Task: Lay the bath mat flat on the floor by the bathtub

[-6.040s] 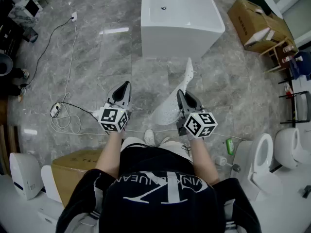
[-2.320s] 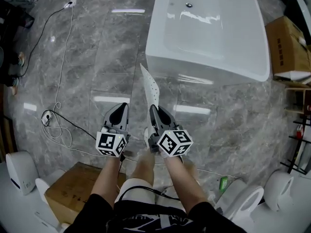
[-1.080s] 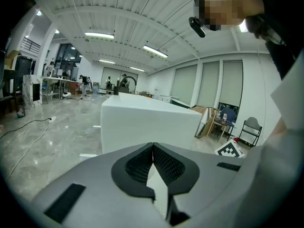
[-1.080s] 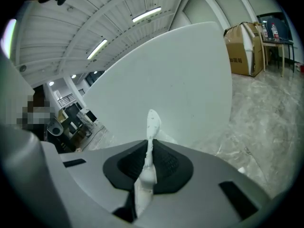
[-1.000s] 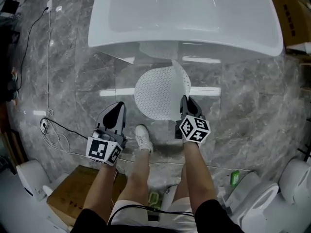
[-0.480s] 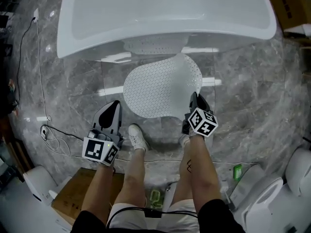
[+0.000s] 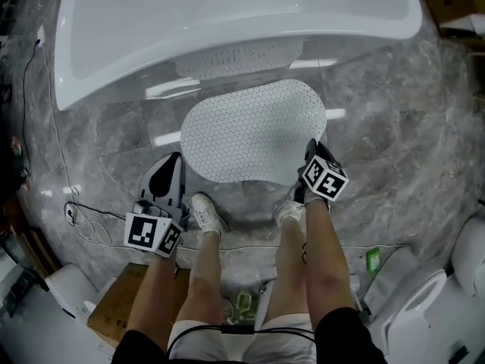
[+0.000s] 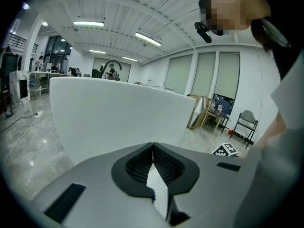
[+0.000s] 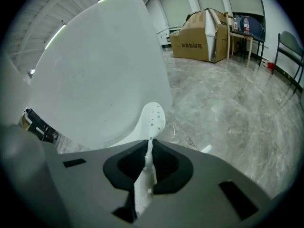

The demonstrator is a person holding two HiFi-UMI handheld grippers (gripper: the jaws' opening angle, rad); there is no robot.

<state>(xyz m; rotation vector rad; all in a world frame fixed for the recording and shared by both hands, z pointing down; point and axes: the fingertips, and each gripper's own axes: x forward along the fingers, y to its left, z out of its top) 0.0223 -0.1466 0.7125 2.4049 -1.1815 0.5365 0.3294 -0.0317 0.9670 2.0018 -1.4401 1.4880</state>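
Note:
The white perforated bath mat (image 7: 254, 131) is spread out as a wide oval just off the grey marble floor, right in front of the white bathtub (image 7: 227, 14). My right gripper (image 7: 311, 149) is shut on its near right corner; in the right gripper view the mat (image 9: 153, 118) curls up past the jaws (image 9: 150, 141) toward the tub wall (image 9: 99, 70). My left gripper (image 7: 176, 159) meets the mat's left edge. In the left gripper view the jaws (image 8: 152, 146) are shut with a strip of mat (image 8: 158, 194) between them, and the tub (image 8: 109, 113) stands ahead.
The person's white shoes (image 7: 204, 212) stand just behind the mat. A power cable (image 7: 76, 211) trails on the floor at left. A cardboard box (image 7: 106, 317) sits at bottom left, a toilet (image 7: 413, 317) and a green bottle (image 7: 373, 260) at bottom right.
The mat has opened from a curled sheet into a wide oval and dropped lower before the tub. The right gripper has moved right with its corner; the left gripper now meets the left edge.

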